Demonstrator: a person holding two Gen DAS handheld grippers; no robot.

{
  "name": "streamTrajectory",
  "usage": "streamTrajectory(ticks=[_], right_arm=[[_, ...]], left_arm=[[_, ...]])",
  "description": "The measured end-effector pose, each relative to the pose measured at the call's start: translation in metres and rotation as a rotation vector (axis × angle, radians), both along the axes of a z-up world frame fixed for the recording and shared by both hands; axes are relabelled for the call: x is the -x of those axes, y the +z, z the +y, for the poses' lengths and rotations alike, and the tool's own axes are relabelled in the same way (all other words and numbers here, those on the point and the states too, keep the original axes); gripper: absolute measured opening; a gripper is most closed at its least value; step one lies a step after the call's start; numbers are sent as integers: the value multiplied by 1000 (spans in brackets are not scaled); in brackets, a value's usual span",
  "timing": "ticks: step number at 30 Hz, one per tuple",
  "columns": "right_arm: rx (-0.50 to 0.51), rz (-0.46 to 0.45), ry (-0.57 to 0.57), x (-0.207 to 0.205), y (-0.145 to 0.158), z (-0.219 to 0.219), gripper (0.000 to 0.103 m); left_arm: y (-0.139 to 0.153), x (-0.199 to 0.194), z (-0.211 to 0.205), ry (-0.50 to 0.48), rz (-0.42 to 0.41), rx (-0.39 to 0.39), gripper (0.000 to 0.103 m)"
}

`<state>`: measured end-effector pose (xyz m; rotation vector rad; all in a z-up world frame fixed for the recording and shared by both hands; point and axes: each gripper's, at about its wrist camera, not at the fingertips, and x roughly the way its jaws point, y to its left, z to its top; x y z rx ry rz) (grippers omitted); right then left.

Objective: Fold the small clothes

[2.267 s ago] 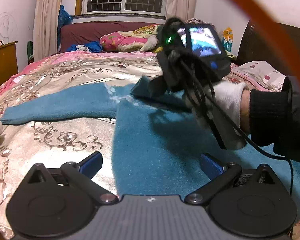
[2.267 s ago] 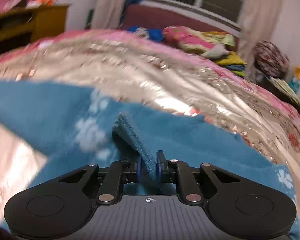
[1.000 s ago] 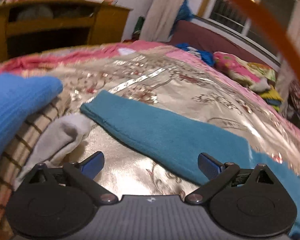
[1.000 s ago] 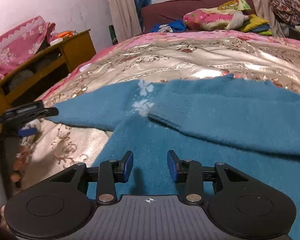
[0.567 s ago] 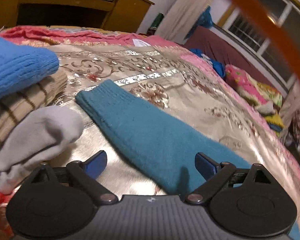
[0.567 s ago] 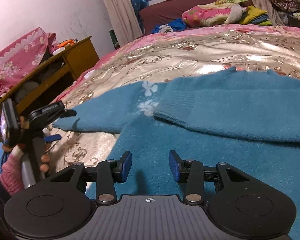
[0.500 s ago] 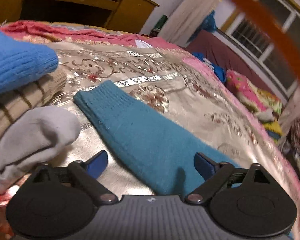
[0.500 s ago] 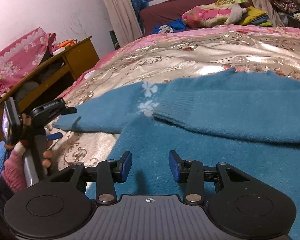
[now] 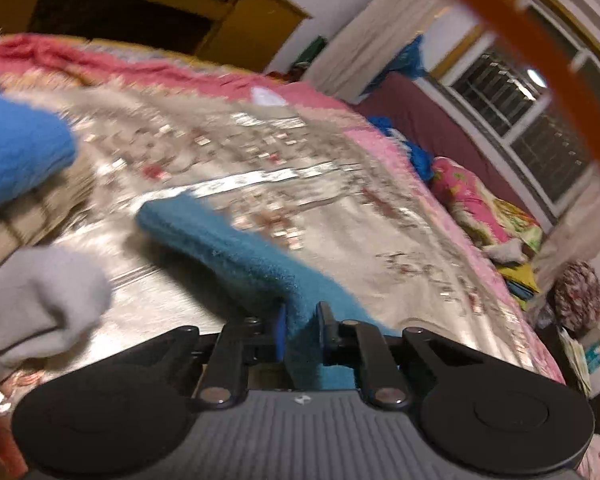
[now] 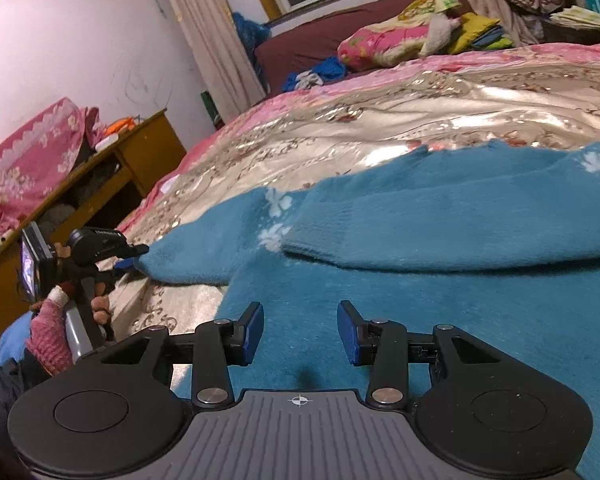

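We see the left gripper [image 9: 301,334] clamped on the left sleeve [image 9: 236,252] of the sweater [image 10: 440,280]; the fabric is pinched between its blue pads and rises off the bedspread [image 9: 380,232] just ahead of them. The left view is blurred. In the right view we see that same gripper [image 10: 134,256] at the sleeve's cuff end, near the bed's left edge, held by a hand in a pink glove [image 10: 48,332].

The right gripper [image 10: 300,334] has its fingers apart with nothing between them. It hovers over the sweater's body, near the bed's front edge.

The sweater lies flat on the bedspread. Its right sleeve [image 10: 440,228] is folded across the chest, cuff pointing left. White flower marks [image 10: 276,216] show beside that cuff.

A grey cloth [image 9: 40,304] lies at the left of the left view, with a bright blue knit [image 9: 16,156] behind it.
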<state>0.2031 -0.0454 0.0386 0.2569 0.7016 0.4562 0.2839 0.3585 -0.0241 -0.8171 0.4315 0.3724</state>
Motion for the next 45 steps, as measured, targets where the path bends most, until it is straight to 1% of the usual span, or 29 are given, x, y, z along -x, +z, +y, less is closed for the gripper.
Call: streamTrajectory(ticks=[3, 6, 10, 12, 14, 16, 17, 18, 19, 21, 22, 27, 30, 33, 34, 36, 37, 38, 39, 41, 42, 45], right_arm=[[-19, -5, -26, 8, 3, -14, 40], [-43, -3, -55, 15, 6, -30, 40], [-60, -4, -104, 24, 7, -51, 40], [-65, -1, -132, 28, 7, -63, 40], [-72, 12, -160, 33, 6, -76, 40], [-81, 22, -182, 37, 6, -88, 40], [-80, 24, -191, 39, 6, -93, 40], [-79, 24, -202, 43, 6, -100, 40], [-79, 21, -212, 46, 7, -105, 40], [-80, 14, -223, 49, 8, -114, 41], [-79, 13, -228, 49, 9, -117, 41], [-104, 42, -252, 32, 4, -132, 41], [-90, 50, -295, 9, 4, -137, 41], [-88, 58, -351, -22, 1, -142, 41], [-85, 65, -364, -33, -1, -144, 41], [-48, 71, -387, -55, -7, -144, 41], [-26, 84, -412, -66, -11, -144, 42], [-25, 103, -428, -74, -16, -146, 42], [-42, 133, -437, -83, -23, -149, 42], [-113, 183, -473, -95, -34, -156, 42], [-143, 189, -484, -96, -38, -159, 42], [-187, 179, -494, -101, -40, -162, 42]], left_arm=[[24, -3, -19, -73, -61, -14, 20], [55, -10, -55, -192, -146, -25, 20], [91, -26, -131, -405, -233, -62, 19], [106, -33, -182, -560, -260, -103, 20], [114, -36, -232, -700, -260, -173, 21], [115, -35, -274, -788, -218, -265, 25], [113, -33, -288, -813, -196, -292, 30], [111, -29, -297, -837, -182, -300, 33], [108, -24, -301, -856, -175, -289, 35], [100, -12, -298, -873, -156, -260, 41], [96, -5, -294, -865, -140, -257, 42], [66, 44, -263, -800, -42, -315, 45], [45, 74, -245, -760, 4, -328, 45], [28, 90, -237, -733, 24, -382, 45], [23, 90, -236, -727, 24, -390, 45], [15, 92, -235, -723, 16, -390, 45], [13, 92, -234, -724, 13, -393, 45], [11, 91, -235, -731, 11, -404, 46], [10, 91, -236, -739, 10, -416, 46], [8, 91, -236, -751, 8, -444, 47], [5, 94, -233, -752, 8, -445, 49], [1, 94, -226, -753, 11, -414, 49]])
